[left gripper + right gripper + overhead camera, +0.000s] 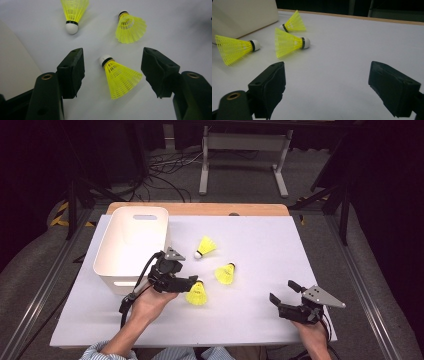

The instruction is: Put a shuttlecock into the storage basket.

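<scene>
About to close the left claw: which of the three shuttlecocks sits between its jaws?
The nearest shuttlecock, lying on its side between the open left claw jaws, untouched. The other two lie farther out, beyond the jaw tips.

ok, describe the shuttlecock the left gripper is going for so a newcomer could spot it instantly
Start at the white plastic bin on the left of the white table. By the bin's near right corner lies a yellow plastic shuttlecock with a white cork tip, between the open jaws of the left gripper, untouched. Of the three shuttlecocks it lies nearest the person; the other two lie farther up the table.
</scene>
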A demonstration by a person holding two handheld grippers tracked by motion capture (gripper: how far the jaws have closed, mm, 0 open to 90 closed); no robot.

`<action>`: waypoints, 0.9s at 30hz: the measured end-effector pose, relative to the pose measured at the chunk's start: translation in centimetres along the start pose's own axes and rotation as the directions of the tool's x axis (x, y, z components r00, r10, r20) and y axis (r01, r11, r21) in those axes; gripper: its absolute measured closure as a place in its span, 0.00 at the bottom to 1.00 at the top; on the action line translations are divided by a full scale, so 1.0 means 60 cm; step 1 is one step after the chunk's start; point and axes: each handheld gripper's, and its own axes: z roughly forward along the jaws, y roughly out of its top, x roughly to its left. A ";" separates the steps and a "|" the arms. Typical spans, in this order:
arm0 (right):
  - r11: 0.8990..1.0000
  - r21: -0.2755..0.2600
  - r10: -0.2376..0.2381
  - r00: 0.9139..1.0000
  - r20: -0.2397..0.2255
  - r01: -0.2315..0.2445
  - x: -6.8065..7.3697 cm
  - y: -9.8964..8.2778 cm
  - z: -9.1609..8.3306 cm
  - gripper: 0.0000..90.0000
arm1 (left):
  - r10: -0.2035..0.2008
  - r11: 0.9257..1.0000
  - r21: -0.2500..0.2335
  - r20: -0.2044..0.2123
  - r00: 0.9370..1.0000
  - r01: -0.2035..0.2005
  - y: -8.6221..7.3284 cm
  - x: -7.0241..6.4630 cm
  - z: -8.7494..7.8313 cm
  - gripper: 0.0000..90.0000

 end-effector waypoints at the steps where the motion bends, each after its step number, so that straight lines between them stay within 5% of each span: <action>1: 1.000 0.000 0.000 1.000 0.000 0.000 0.000 0.000 0.000 0.16 | -0.001 1.000 0.004 0.000 1.000 0.001 -0.001 -0.001 0.002 0.40; 27: 1.000 -0.002 -0.002 1.000 -0.004 0.002 -0.001 0.000 0.001 0.16 | 0.007 0.996 0.091 -0.002 1.000 -0.007 -0.026 -0.008 0.033 0.41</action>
